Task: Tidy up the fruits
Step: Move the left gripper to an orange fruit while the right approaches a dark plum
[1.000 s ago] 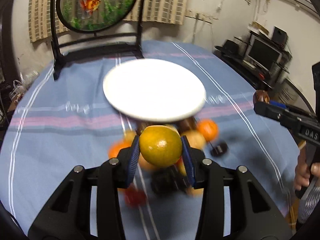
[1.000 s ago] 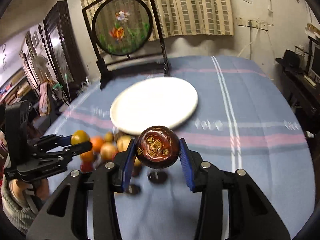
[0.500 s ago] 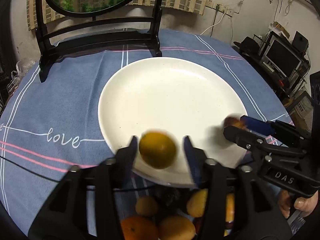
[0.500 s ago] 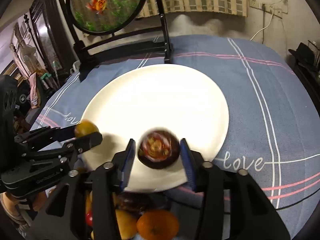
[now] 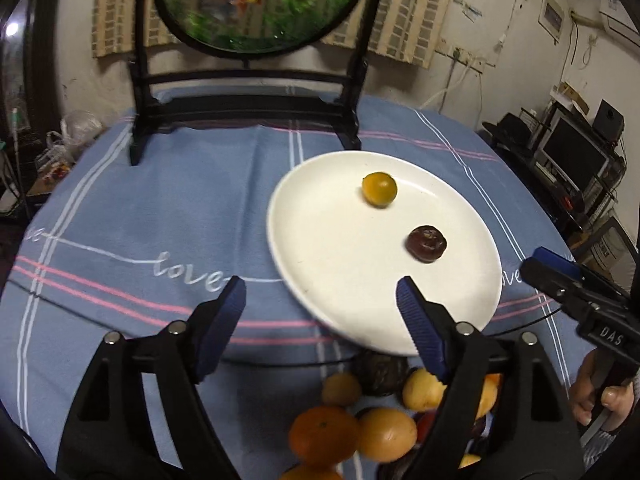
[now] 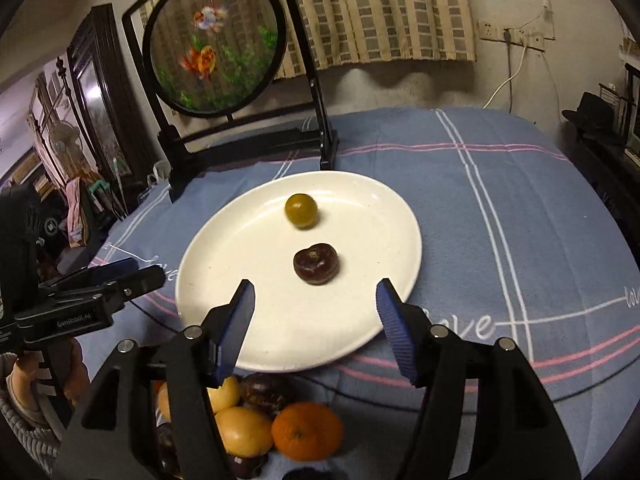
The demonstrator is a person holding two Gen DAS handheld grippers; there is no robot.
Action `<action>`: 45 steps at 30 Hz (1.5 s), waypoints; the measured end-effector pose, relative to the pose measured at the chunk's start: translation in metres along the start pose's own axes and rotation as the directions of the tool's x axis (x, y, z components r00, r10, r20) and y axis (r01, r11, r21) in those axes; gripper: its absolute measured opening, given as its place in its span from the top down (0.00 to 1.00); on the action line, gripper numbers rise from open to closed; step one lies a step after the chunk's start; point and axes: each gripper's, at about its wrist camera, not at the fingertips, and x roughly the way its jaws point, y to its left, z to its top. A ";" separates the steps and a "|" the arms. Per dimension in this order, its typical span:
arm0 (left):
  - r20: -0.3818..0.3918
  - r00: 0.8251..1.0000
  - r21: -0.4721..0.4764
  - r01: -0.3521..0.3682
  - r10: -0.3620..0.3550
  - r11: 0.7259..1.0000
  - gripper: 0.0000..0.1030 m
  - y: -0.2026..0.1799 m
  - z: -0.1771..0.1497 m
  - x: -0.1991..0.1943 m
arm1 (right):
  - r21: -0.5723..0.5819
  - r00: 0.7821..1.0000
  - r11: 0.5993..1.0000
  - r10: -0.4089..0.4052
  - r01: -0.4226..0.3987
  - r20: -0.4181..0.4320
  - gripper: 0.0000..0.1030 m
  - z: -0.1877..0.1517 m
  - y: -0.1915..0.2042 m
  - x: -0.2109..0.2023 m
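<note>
Nearest, a heap of orange and dark round fruits (image 6: 256,420) lies at the worktop's near edge. Above it, the left claw (image 5: 320,316) and right claw (image 6: 316,320) are spread, holding nothing. Beyond, the round white plate (image 6: 352,320) carries a dark brown fruit (image 6: 316,263), then a yellow-green citrus (image 6: 301,210).

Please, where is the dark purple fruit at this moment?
The dark purple fruit lies on the white plate, nearer the camera than the yellow-green fruit in both wrist views, and no jaws touch it.

Dim indoor light, fisheye-warped, blurred edges
</note>
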 end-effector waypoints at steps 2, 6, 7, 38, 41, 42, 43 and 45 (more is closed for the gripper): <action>0.020 1.000 -0.020 -0.004 0.004 1.000 0.16 0.007 -0.014 -0.017 | 0.029 1.000 1.000 0.012 -0.012 0.021 0.36 -0.013 -0.004 -0.019; 0.009 1.000 -0.062 -0.016 0.017 0.998 0.15 0.021 -0.060 -0.040 | 0.108 0.999 0.994 0.030 -0.034 0.041 0.08 -0.048 -0.015 -0.046; 0.001 1.000 -0.069 -0.017 0.017 0.997 0.15 0.022 -0.072 -0.043 | 0.123 0.998 0.992 0.031 -0.037 0.048 0.08 -0.055 -0.017 -0.051; -0.111 0.994 0.068 0.014 -0.006 0.998 0.57 0.001 -0.116 -0.017 | 0.169 0.999 0.985 0.038 -0.034 -0.023 0.08 -0.091 -0.024 -0.058; -0.094 0.996 0.047 -0.001 0.006 0.999 0.58 0.006 -0.116 -0.021 | 0.144 0.999 0.989 0.023 -0.017 -0.036 0.08 -0.092 -0.020 -0.056; -0.088 0.996 0.038 -0.004 0.008 0.999 0.58 0.007 -0.115 -0.022 | 0.128 0.999 0.992 0.009 -0.003 -0.043 0.08 -0.093 -0.019 -0.055; -0.075 0.997 0.021 -0.013 0.015 1.000 0.58 0.011 -0.115 -0.025 | 0.096 0.998 0.995 -0.027 0.032 -0.056 0.08 -0.095 -0.015 -0.053; -0.068 0.998 0.001 -0.020 0.020 1.000 0.58 0.015 -0.114 -0.027 | 0.044 0.994 0.996 -0.067 0.071 -0.084 0.16 -0.099 -0.009 -0.046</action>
